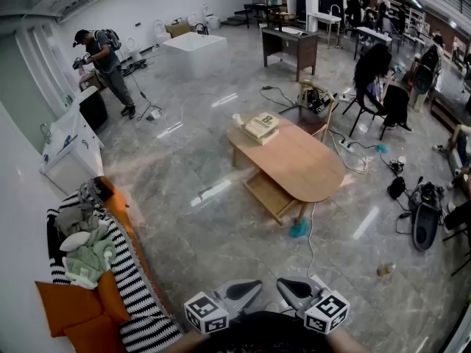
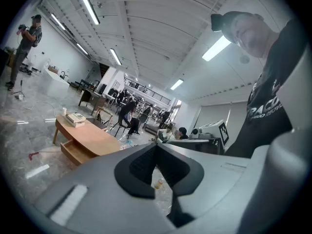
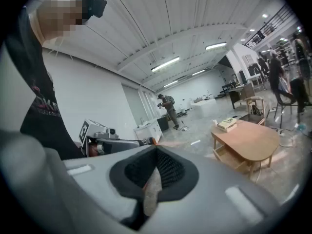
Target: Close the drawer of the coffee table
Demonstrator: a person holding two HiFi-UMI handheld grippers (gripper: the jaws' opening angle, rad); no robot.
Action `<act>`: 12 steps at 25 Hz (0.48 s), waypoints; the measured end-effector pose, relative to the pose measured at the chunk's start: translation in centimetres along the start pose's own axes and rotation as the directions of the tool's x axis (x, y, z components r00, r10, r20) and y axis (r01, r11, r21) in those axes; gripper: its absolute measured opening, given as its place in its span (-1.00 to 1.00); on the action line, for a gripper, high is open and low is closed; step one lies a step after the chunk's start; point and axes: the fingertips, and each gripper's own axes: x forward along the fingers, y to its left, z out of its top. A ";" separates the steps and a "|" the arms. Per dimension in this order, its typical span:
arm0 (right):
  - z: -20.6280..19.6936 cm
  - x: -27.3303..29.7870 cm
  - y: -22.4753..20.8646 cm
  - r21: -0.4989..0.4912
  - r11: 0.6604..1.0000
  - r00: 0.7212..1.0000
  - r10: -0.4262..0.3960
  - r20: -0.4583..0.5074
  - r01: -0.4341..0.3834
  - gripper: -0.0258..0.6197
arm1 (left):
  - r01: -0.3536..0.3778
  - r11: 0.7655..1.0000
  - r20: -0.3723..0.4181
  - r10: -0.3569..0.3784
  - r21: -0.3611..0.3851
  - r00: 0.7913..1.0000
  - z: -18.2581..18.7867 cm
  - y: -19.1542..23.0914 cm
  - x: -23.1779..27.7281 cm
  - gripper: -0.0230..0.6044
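Observation:
An oval wooden coffee table [image 1: 298, 160] stands mid-floor, well ahead of me. Its drawer [image 1: 269, 195] is pulled out on the near left side, showing an empty wooden tray. Both grippers sit close together at the bottom of the head view, far from the table. My left gripper [image 1: 254, 287] has its jaws together with nothing between them, and so does my right gripper [image 1: 283, 287]. From the left gripper [image 2: 156, 146] the table [image 2: 92, 138] and drawer [image 2: 73, 152] lie at the left. From the right gripper [image 3: 156, 149] the table [image 3: 256, 140] and drawer [image 3: 229, 159] lie at the right.
A cream telephone-like box [image 1: 261, 127] rests on the table's far end. A teal object [image 1: 299, 230] and a cable lie on the floor by the drawer. A sofa with a striped throw [image 1: 118, 285] is at my left. A chair [image 1: 316, 103] stands behind the table, a bottle [image 1: 384, 272] on the floor.

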 end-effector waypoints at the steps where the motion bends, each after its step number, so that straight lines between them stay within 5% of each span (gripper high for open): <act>1: 0.0 0.1 0.0 -0.002 1.000 1.000 0.001 -0.001 -0.001 -0.92 | 0.000 1.000 0.000 0.000 0.000 1.000 0.0 0.1 0.0 -0.92; 12: 0.2 0.4 0.0 -0.008 1.000 1.000 0.009 -0.002 -0.010 -0.92 | 0.001 1.000 0.002 -0.001 0.004 1.000 0.3 0.4 0.0 -0.92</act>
